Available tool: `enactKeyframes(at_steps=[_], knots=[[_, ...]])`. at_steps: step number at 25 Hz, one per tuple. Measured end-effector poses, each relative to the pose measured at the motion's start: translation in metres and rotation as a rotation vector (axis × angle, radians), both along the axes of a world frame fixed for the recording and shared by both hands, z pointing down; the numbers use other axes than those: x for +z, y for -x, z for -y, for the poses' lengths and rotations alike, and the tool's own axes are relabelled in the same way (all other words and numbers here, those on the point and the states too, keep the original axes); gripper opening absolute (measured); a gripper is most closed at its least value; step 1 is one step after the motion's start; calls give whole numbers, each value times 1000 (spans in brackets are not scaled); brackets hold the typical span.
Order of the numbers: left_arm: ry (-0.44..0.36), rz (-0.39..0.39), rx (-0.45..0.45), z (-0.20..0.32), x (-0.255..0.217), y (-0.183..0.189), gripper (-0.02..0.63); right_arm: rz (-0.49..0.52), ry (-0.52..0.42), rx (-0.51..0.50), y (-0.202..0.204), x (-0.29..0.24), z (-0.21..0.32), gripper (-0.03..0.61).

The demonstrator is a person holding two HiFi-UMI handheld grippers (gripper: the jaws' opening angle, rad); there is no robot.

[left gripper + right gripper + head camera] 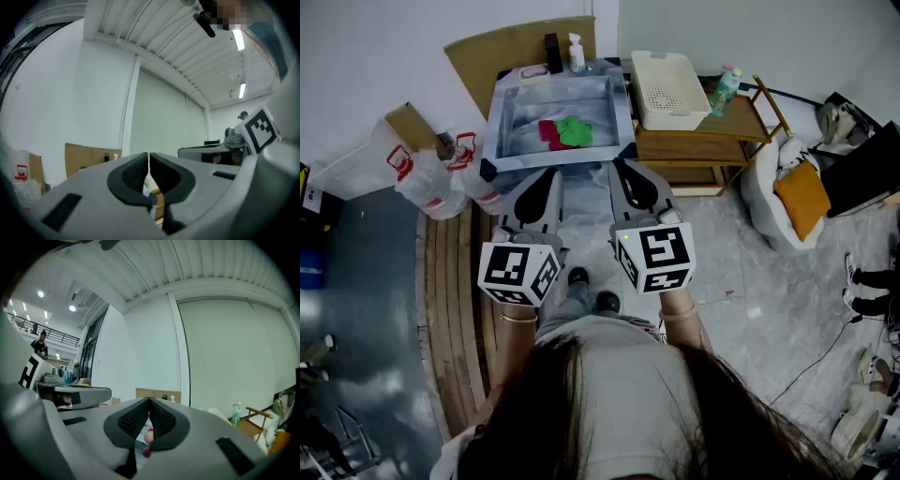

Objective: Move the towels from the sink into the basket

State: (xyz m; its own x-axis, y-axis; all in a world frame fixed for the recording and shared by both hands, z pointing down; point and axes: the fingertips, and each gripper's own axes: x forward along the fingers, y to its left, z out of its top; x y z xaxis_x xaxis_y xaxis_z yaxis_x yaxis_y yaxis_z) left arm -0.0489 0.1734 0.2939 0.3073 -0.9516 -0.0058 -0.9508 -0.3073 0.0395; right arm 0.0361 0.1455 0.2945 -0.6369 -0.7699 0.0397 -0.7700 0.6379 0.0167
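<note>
The sink [508,112] and the basket [639,92] are set side by side, presumably for a short transfer, the left gripper [547,175] and right gripper [623,171] are held short of the sink with jaws closed and empty, and the towels [566,132] are left lying in the sink.

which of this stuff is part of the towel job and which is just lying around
Job: green towel, red towel, sink, basket.
Lying about: soap dispenser, spray bottle, plastic bags, orange cushion.
</note>
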Motion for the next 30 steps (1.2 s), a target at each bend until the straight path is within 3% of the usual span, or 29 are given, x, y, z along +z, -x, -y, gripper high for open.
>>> enactKeyframes(at_steps=[15, 24, 30], knots=[[20, -1, 38, 69, 11, 59, 8, 21, 47, -4, 62, 12, 63, 25], [30, -16, 41, 104, 18, 107, 8, -32, 65, 0, 109, 24, 98, 25], [51, -34, 71, 122, 26, 119, 8, -48, 74, 39, 120, 31, 115, 26]])
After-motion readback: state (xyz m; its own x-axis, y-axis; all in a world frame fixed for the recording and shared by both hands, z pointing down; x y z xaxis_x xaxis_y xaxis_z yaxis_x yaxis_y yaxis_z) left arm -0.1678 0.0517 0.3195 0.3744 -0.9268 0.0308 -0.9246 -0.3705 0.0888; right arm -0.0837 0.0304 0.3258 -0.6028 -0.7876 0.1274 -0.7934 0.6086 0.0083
